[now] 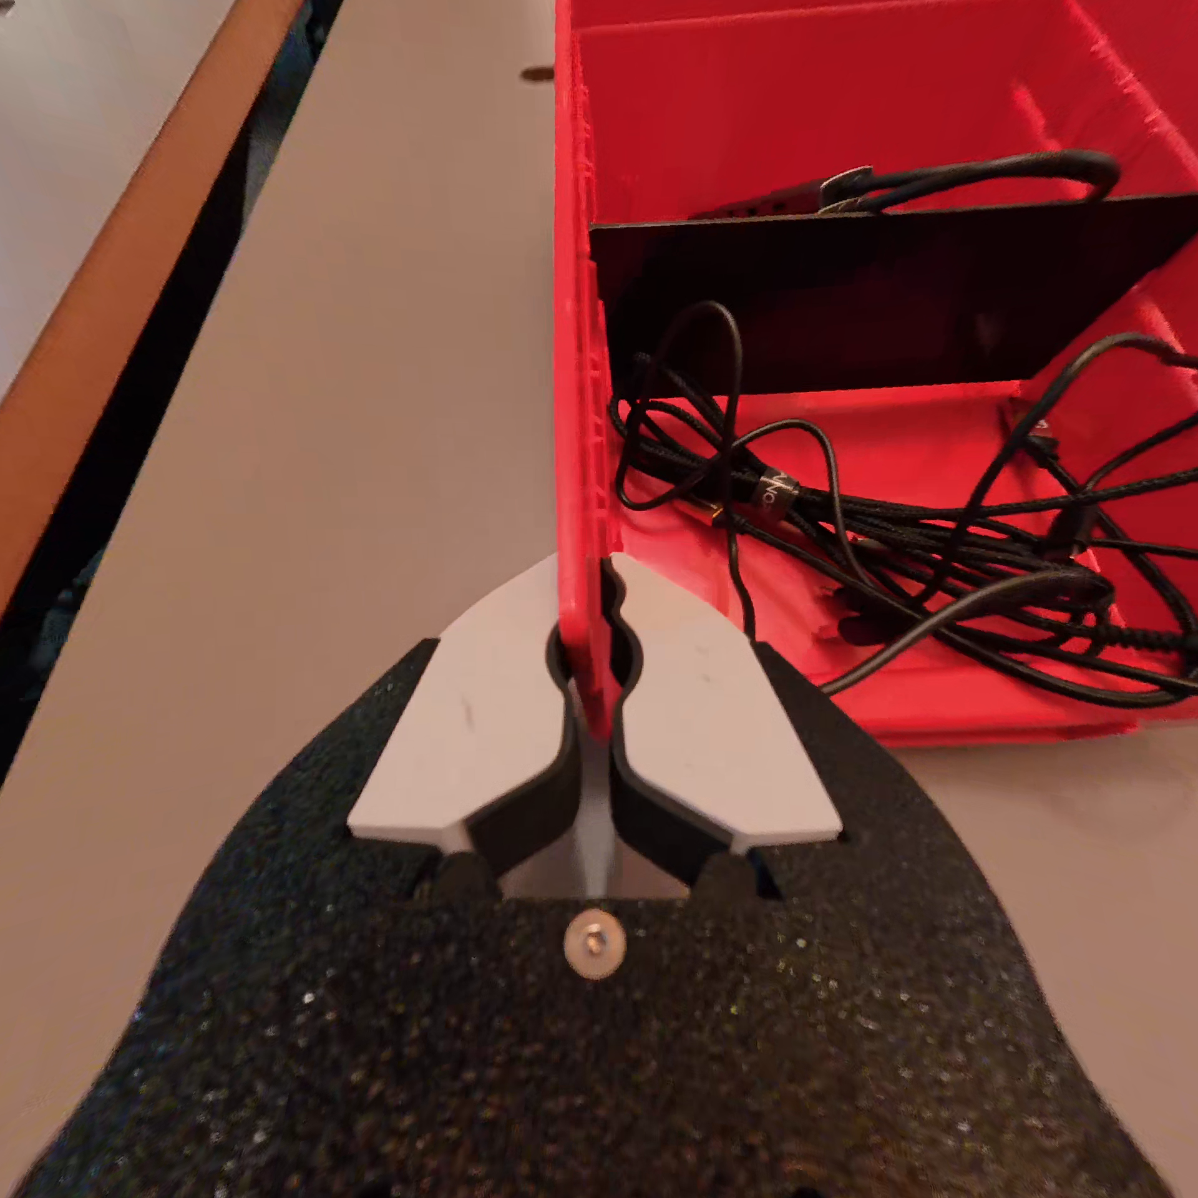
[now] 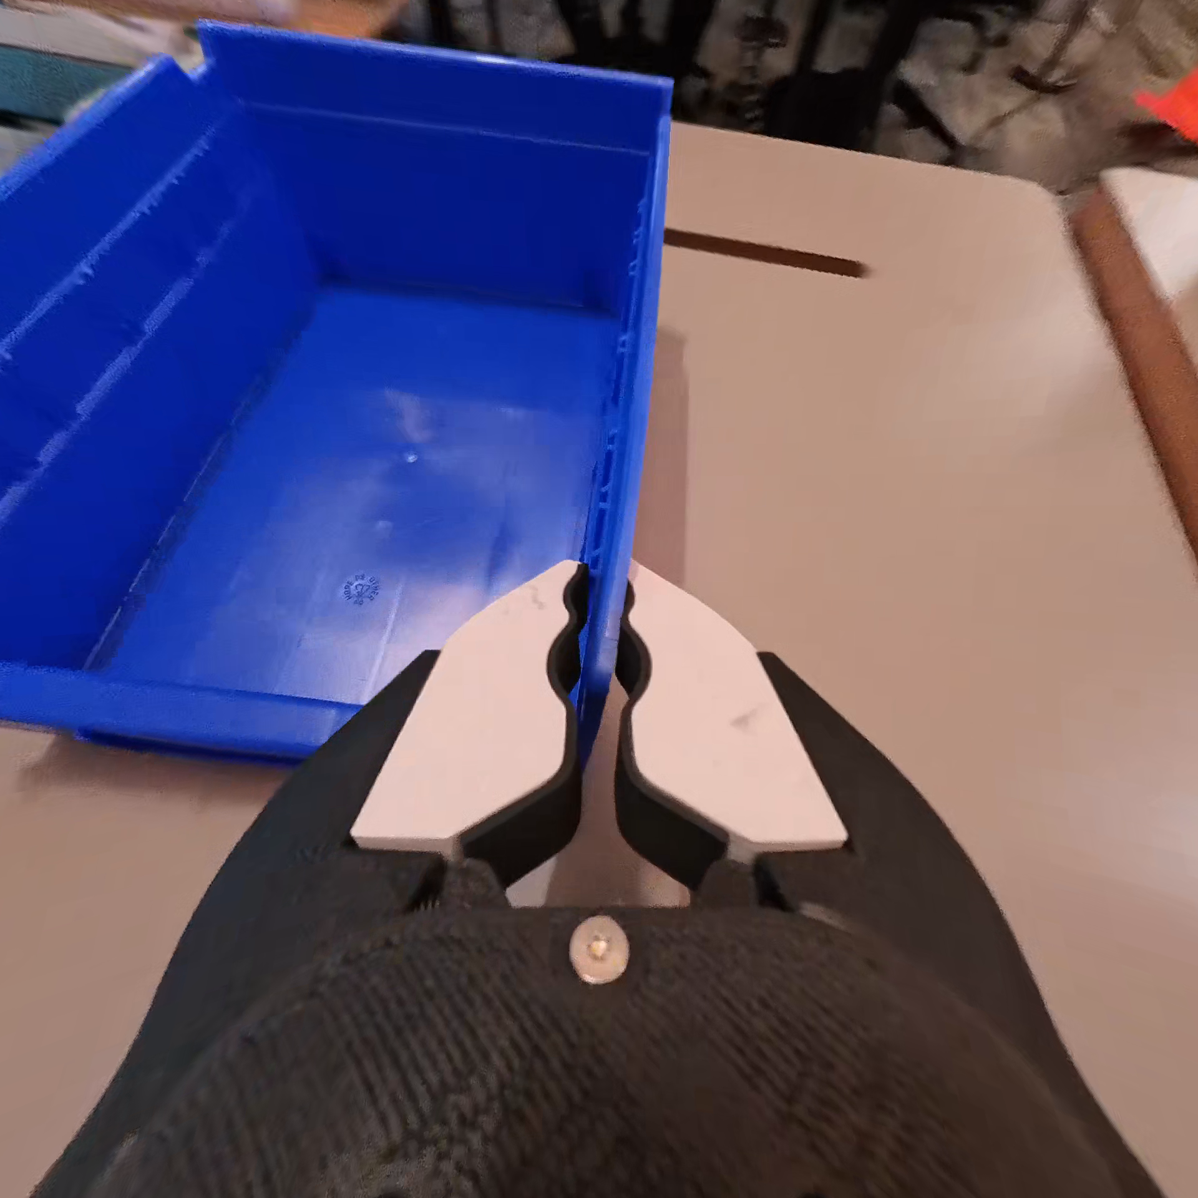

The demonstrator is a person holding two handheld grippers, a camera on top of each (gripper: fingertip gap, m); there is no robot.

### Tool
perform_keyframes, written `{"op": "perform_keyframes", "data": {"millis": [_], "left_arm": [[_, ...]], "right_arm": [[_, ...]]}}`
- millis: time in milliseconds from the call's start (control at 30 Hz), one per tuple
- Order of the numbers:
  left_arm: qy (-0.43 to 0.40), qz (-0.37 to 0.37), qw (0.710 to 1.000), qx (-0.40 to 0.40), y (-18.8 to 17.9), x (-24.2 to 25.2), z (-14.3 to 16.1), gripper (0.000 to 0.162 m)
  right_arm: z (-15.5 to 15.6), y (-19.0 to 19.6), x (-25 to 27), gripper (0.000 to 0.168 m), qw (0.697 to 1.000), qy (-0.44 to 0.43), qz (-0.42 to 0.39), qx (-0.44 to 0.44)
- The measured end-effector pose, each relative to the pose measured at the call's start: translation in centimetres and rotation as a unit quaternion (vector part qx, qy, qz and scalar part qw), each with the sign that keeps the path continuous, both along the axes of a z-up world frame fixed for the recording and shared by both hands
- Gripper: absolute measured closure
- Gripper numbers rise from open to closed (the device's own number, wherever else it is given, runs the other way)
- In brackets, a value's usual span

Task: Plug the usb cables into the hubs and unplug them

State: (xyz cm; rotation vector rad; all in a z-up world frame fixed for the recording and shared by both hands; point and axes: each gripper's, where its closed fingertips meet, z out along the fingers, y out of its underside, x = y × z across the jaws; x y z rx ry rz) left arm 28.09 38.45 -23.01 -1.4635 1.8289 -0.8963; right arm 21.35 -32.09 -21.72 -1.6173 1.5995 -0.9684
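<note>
In the left wrist view my left gripper (image 1: 587, 570) is shut on the left side wall of a red bin (image 1: 574, 389), near its front corner. Inside the bin a tangle of black usb cables (image 1: 907, 538) lies in the front compartment. Behind a black divider (image 1: 875, 298) a dark hub (image 1: 771, 204) with a looped black cable (image 1: 1005, 168) rests in the back compartment. In the right wrist view my right gripper (image 2: 606, 574) is shut on the right side wall of a blue bin (image 2: 638, 324) that has nothing inside.
Both bins stand on a light beige table (image 1: 363, 454), which also shows in the right wrist view (image 2: 907, 518). A dark slot (image 2: 765, 256) is cut in the tabletop right of the blue bin. A wooden-edged table (image 1: 97, 311) lies to the left across a dark gap. There is about 70 centimeters between the tips of the two grippers.
</note>
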Motion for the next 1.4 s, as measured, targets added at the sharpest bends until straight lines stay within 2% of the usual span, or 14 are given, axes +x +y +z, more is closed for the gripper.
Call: {"op": "perform_keyframes", "data": {"millis": [133,267,600,733,800,900,1000,1033,1133,1233,1300,1400], "left_arm": [[-0.007,-0.019,1.0,0.021,-4.1,4.6,0.0,0.159],[0.003,-0.021,1.0,0.003,-6.2,7.1,-0.1,0.159],[-0.006,-0.009,1.0,0.018,-6.5,7.4,0.0,0.158],[-0.01,-0.022,0.999,0.043,-6.8,7.1,0.1,0.157],[-0.002,-0.038,0.996,0.075,-6.7,6.9,0.1,0.15],[0.008,-0.048,0.992,0.12,-6.3,6.6,1.9,0.135],[0.013,-0.061,0.99,0.127,-6.7,6.8,5.5,0.119],[0.011,-0.071,0.991,0.116,-7.4,7.1,6.8,0.119],[0.06,-0.145,0.987,0.026,-12.4,8.2,8.9,0.116],[0.176,-0.178,0.968,-0.028,-15.8,10.5,8.0,0.112],[0.23,-0.15,0.961,-0.031,-16.3,13.3,6.9,0.102],[0.293,-0.102,0.95,-0.035,-16.8,16.6,4.9,0.097]], "right_arm": [[0.2,-4.1,-1.1,0.162,0.997,-0.017,-0.067,-0.025],[0.2,-5.5,-1.6,0.162,0.996,-0.027,-0.085,-0.021],[0.5,-6.9,0.3,0.162,0.997,-0.035,-0.074,-0.01],[0.6,-6.9,-0.2,0.162,0.996,-0.039,-0.063,-0.041],[1.3,-6.8,-0.7,0.159,0.995,-0.044,-0.059,-0.062],[3.7,-6.8,-1.6,0.142,0.994,-0.071,-0.067,-0.056],[6.3,-5.9,-2.3,0.127,0.992,-0.107,-0.052,-0.035],[7.2,-5.5,-2.5,0.124,0.991,-0.121,-0.048,-0.031],[9.3,-3.5,-2.3,0.124,0.987,-0.161,-0.02,-0.013],[10.3,-0.3,-1.4,0.127,0.982,-0.184,0.031,0.024],[10.4,1.9,-0.8,0.128,0.979,-0.186,0.066,0.049],[10.3,4.8,-0.1,0.127,0.975,-0.181,0.108,0.067]]}}
